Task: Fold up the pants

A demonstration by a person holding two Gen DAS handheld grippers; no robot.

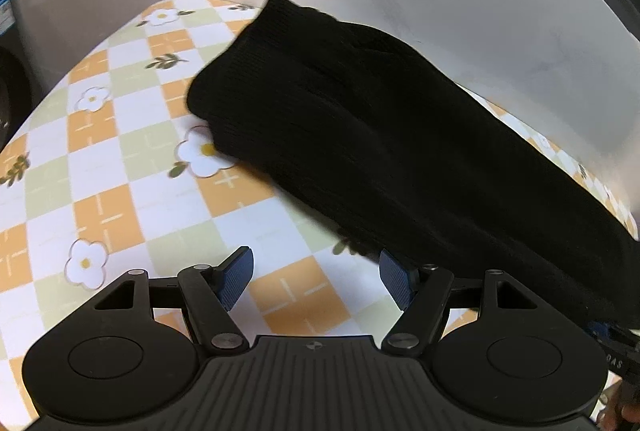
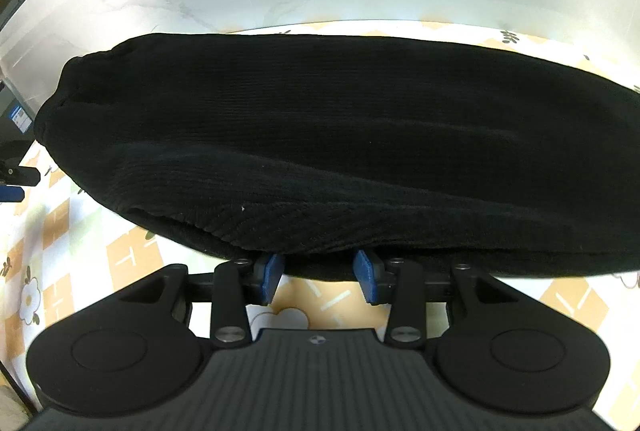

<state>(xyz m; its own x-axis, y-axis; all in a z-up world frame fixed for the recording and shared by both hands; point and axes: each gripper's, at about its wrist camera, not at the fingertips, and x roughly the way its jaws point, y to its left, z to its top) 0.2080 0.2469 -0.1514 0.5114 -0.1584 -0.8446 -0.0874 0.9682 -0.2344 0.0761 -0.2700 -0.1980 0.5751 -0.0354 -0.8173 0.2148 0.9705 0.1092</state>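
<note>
Pants [image 1: 360, 135], black and ribbed, lie in a folded bundle on a table under a checked cloth [image 1: 132, 171] printed with white flowers and small leaves. From the left wrist view the bundle runs aslant from the far middle of the cloth toward the near right, its far end reaching the cloth's edge. The left gripper [image 1: 316, 277] hovers over bare cloth just left of the pants, jaws spread wide, nothing between the blue pads [image 1: 238, 277]. From the right wrist view the pants [image 2: 340, 143] fill most of the width, and the right gripper [image 2: 319, 275] sits at their near edge, jaws apart, its pad tips meeting the fabric's hem without clamping it.
</note>
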